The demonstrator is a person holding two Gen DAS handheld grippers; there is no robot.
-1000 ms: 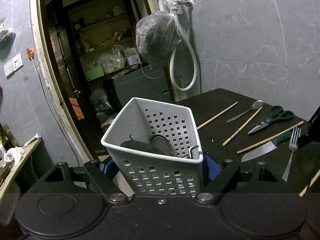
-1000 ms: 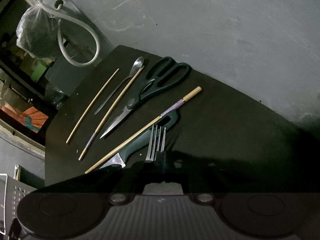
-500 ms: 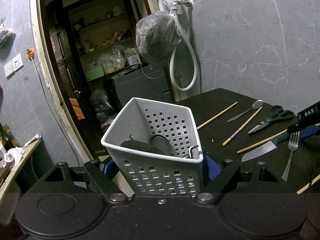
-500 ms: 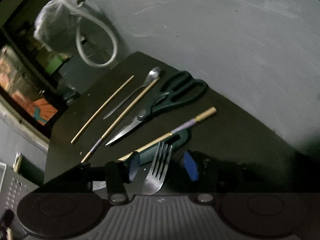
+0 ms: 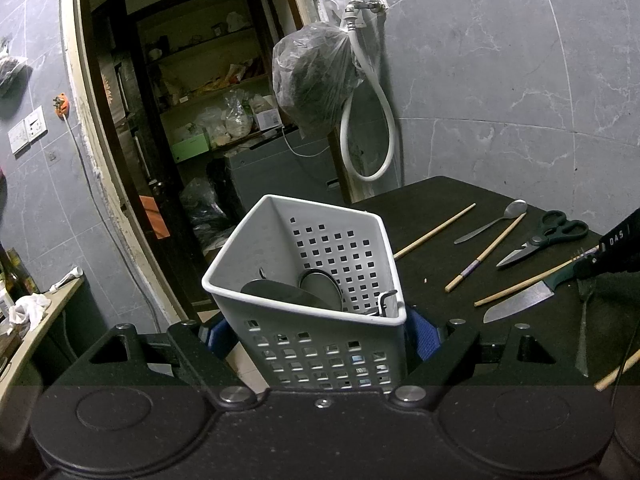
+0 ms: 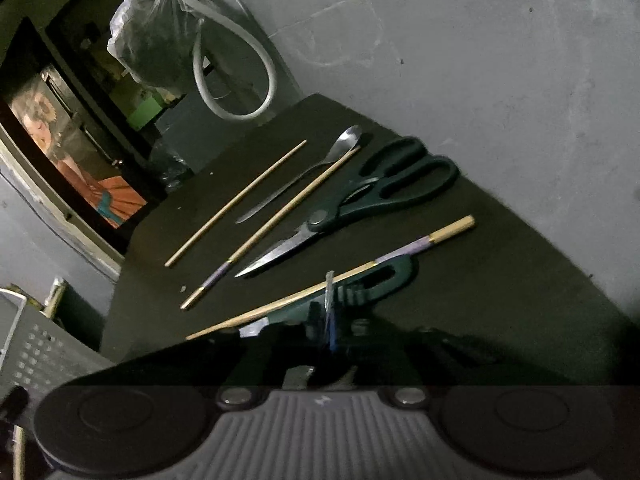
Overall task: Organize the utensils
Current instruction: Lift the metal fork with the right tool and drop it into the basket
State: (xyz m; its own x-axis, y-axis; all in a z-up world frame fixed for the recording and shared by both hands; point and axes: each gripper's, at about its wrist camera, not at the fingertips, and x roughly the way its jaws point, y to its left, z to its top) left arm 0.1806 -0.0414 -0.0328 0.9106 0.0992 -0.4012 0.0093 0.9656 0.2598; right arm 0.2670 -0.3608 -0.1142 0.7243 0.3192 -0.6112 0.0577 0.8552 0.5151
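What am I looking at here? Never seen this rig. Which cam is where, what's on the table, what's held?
There is no robot. A person holds a two-finger gripper in each hand, and each gripper carries a fisheye camera looking forward along its fingers.

The left wrist view shows the left gripper shut on a white perforated basket, which already has some dark round items inside.

The right wrist view looks down at a dark table. The right gripper is shut on a fork, seen edge-on between the fingers.

On the table lie scissors, a spoon, a green-handled knife and three chopsticks; one chopstick lies across the knife.

Behind are a grey wall, a white hose and a hanging plastic bag.
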